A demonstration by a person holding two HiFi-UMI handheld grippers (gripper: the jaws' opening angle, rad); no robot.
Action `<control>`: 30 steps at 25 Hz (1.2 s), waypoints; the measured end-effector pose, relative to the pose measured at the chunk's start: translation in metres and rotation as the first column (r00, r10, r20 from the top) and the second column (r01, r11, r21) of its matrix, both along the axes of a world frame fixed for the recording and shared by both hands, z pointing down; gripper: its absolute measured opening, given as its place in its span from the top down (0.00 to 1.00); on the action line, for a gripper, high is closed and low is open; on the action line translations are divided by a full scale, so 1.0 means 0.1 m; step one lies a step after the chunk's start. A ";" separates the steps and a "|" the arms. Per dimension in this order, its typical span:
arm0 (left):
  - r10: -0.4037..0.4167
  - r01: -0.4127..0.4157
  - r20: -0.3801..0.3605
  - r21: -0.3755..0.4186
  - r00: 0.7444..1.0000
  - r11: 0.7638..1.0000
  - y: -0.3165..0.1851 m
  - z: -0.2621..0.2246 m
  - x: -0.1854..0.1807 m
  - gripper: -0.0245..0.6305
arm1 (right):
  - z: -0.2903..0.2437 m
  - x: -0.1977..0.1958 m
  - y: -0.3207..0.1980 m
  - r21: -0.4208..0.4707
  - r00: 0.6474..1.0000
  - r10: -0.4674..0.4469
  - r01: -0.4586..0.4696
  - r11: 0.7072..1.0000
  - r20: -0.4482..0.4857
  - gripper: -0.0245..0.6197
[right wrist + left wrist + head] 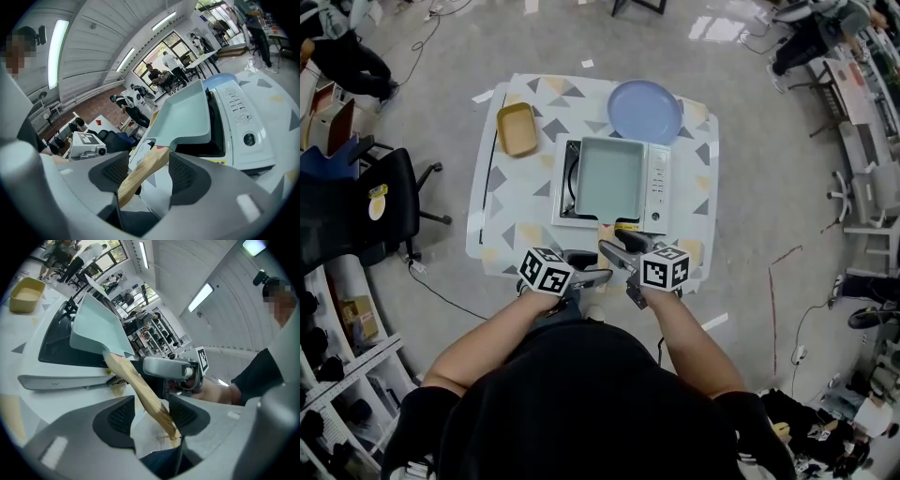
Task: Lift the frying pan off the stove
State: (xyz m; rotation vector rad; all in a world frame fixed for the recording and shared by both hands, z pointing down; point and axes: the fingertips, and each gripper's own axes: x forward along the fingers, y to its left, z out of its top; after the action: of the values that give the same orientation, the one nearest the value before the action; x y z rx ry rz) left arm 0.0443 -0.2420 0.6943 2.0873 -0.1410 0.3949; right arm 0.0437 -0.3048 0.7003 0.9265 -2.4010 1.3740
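A pale green square frying pan (609, 178) sits on the white stove (657, 187), with its wooden handle (607, 229) pointing toward me. My right gripper (616, 246) reaches in from the near right. In the right gripper view the handle (143, 171) runs slantwise between the pads of that gripper (148, 173) and touches both, so it is shut on the handle. My left gripper (596, 276) comes in from the left. In the left gripper view the handle's end (161, 416) rests against the right pad of that gripper (152, 416), with a wide gap to the left pad, so it is open.
A blue plate (644, 111) lies behind the stove at the table's back right. A tan tray (517, 128) sits at the back left. The stove's control panel (239, 117) is to the pan's right. An office chair (384, 202) stands left of the patterned table (511, 202).
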 end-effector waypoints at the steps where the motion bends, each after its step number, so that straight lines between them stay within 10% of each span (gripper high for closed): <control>1: 0.014 -0.014 0.002 0.002 1.000 1.000 0.02 0.00 0.03 0.63 | 0.01 -0.01 -0.01 -0.006 1.000 0.001 -0.001 1.000 0.009 0.52; 30: 0.140 -0.140 -0.025 -0.016 0.990 0.990 0.08 0.12 0.19 0.65 | 0.32 -0.24 -0.26 -0.151 0.975 0.028 0.005 0.989 0.219 0.50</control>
State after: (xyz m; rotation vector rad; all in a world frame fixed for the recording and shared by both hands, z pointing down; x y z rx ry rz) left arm 0.0632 -0.2345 0.7065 2.0900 0.0231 0.4541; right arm 0.0192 -0.3305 0.7321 0.7871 -2.4053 1.7179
